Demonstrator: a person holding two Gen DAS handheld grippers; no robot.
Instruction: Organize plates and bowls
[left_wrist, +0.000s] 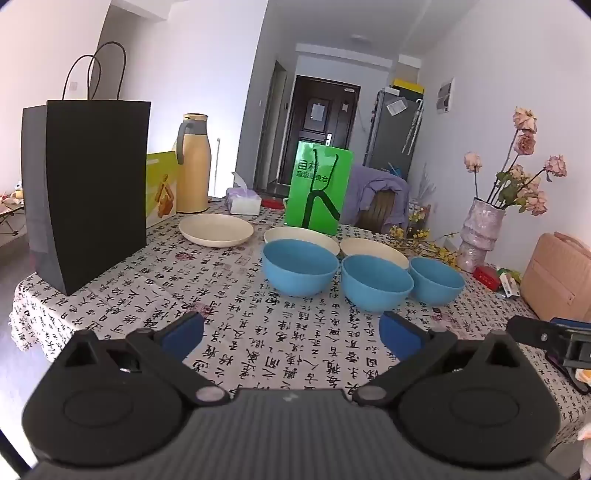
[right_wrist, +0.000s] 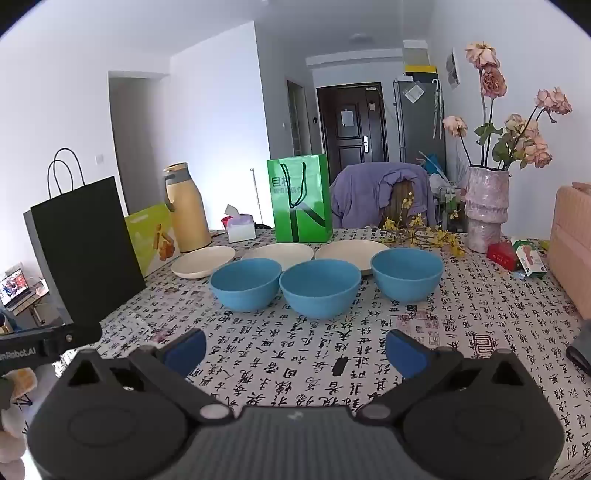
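Both grippers, left gripper (left_wrist: 291, 332) and right gripper (right_wrist: 295, 349), tilt slightly down over the surface (right_wrist: 480, 317), fingers spread wide, holding nothing. Three blue bowls (right_wrist: 319, 291) sit empty in a row, three cream plates (right_wrist: 280, 254) behind them.

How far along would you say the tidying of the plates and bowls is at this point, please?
Nothing looks done yet. The three blue bowls sit separately in a row, with the three cream plates spread out behind them, none stacked. Nothing is in hand: the left hand-held gripper and right hand-held gripper are open and empty, short of the bowls. All the gathering remains.
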